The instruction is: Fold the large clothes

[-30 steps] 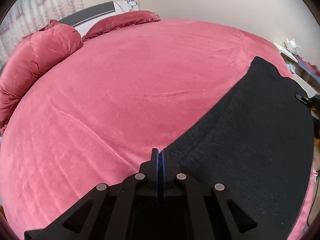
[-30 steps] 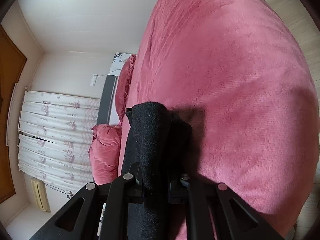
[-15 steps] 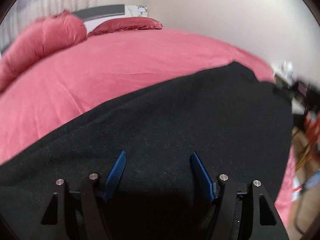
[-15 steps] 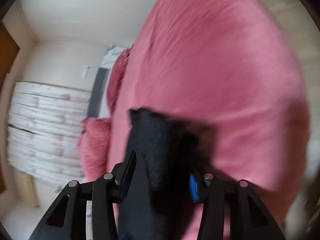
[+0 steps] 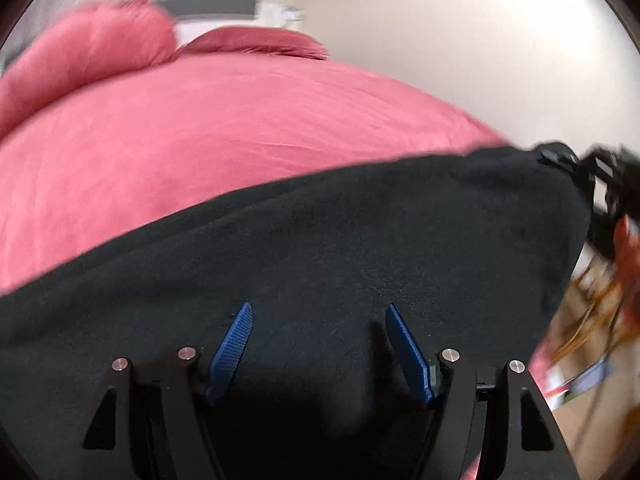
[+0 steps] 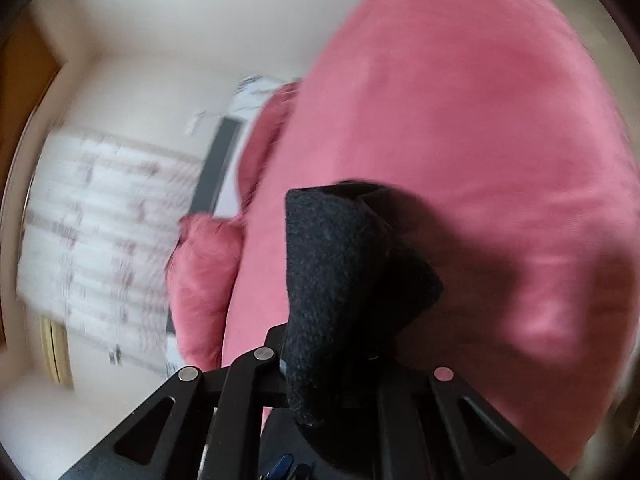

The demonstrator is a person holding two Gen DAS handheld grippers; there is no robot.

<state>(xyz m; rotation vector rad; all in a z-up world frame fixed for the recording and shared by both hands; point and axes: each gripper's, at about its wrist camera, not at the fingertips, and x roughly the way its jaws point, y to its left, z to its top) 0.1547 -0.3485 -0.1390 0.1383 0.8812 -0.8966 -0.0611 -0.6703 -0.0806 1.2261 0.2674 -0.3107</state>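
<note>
The black garment (image 5: pixel 360 248) lay spread over the near edge of the pink bed (image 5: pixel 224 136), the left gripper (image 5: pixel 318 346) hovering open above it with nothing clamped, while the right gripper (image 6: pixel 332 364) was closing on a bunched fold of the cloth.
</note>
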